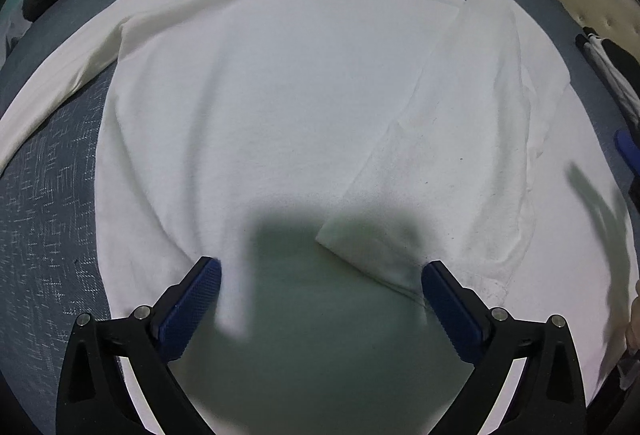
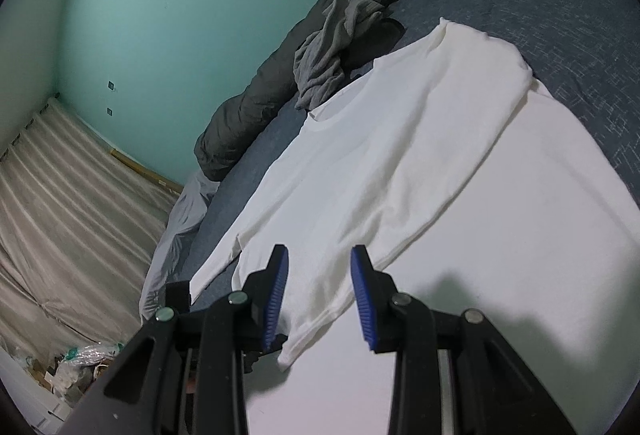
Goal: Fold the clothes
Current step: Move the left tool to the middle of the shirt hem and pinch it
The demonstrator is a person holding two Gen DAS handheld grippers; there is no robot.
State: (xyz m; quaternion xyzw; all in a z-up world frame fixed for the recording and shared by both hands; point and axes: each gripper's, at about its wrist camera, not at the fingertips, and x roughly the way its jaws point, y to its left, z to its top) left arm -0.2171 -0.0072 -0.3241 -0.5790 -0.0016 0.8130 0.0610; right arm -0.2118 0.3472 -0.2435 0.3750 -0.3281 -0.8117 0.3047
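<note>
Though rumpled, soft white shirt

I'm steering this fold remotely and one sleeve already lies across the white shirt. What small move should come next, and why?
Probably take the left tool toward the other sleeve and grip it. Its jaws stand wide open and empty over the white shirt, one sleeve is already folded across the body, while the other still stretches out over the blue bedsheet.

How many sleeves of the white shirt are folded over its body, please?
1. One sleeve lies folded across the white shirt, its cuff near the left gripper. The other sleeve still stretches out flat on the blue bedspread.
</note>
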